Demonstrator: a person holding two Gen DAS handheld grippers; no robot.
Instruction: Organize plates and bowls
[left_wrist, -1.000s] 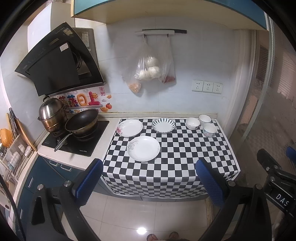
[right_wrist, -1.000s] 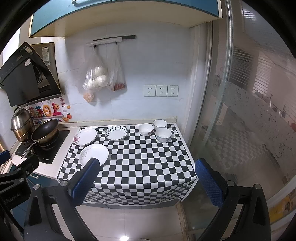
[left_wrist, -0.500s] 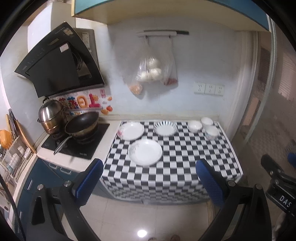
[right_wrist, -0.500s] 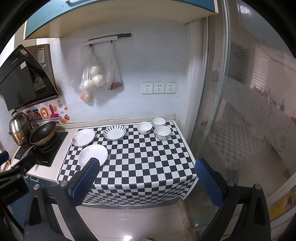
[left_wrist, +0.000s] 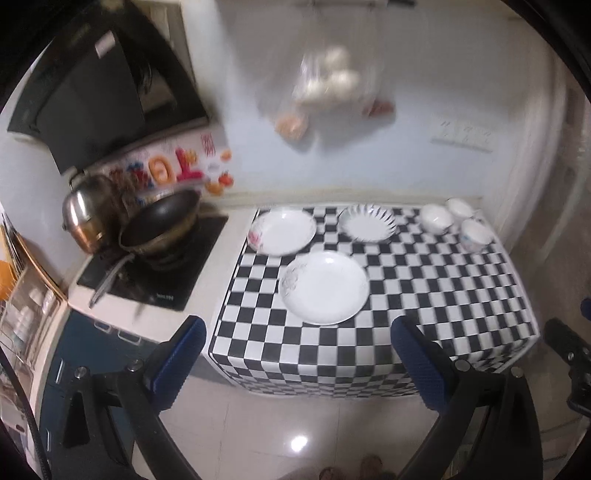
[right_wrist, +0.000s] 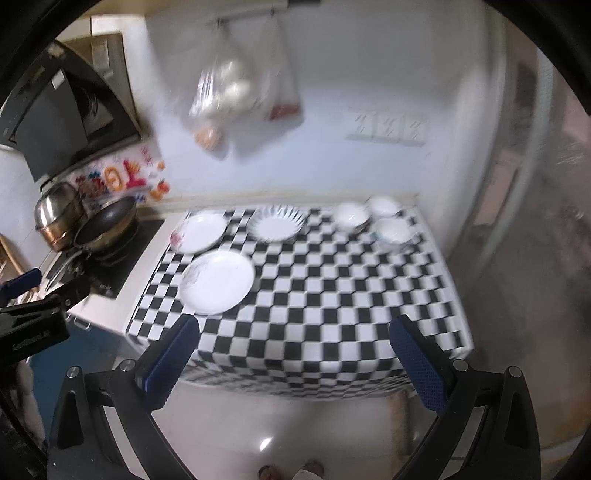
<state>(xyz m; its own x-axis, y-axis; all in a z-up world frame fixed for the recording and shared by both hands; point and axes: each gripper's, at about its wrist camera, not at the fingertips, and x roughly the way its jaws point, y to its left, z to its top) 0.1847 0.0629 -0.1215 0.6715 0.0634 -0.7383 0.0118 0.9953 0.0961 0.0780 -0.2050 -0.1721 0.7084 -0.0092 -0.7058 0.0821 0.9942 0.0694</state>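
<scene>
Sitting on the checkered cloth (left_wrist: 424, 295), three plates and three bowls make up the spread. The big plate (left_wrist: 325, 287) lies nearest, toward the cloth's 9 o'clock side; the flowered plate (left_wrist: 283, 232) is just beyond it at 11 o'clock, close but apart; the striped plate (left_wrist: 368, 223) sits at 12 o'clock on the back row. The three bowls (left_wrist: 456, 224) cluster at the cloth's far 2 o'clock corner, packed close; whether they touch is blurred.

The left gripper (left_wrist: 295, 360) hangs off the cloth's near edge over the floor, blue pads spread wide, holding and touching nothing. The right gripper (right_wrist: 295, 360) hangs likewise before the near edge, pads spread wide and empty; the big plate (right_wrist: 217, 282) shows just above its left pad.

At 9 o'clock of the cloth stands the stove (left_wrist: 155, 266) with a wok (left_wrist: 159, 223) and a steel pot (left_wrist: 90, 218). Bags (left_wrist: 328, 85) hang on the wall at 12 o'clock.
</scene>
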